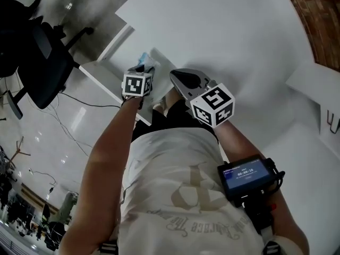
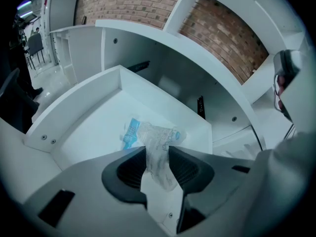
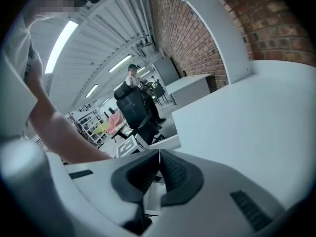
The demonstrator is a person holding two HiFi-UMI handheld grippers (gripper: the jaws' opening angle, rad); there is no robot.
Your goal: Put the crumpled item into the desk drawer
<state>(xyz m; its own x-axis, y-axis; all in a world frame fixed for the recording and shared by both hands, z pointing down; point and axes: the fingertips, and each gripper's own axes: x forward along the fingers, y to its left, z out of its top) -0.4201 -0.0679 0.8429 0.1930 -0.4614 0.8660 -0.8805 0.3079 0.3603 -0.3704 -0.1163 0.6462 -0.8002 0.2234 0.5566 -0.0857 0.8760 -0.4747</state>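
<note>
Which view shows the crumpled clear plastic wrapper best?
The left gripper view: the crumpled clear plastic wrapper is pinched by the left gripper over the open white drawer. The head view shows a sliver; the right gripper view, none.

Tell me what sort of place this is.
Probably an open-plan office or workshop. A white desk has a pulled-out drawer, a black office chair stands nearby, and a bare brick wall runs behind the desks.
</note>
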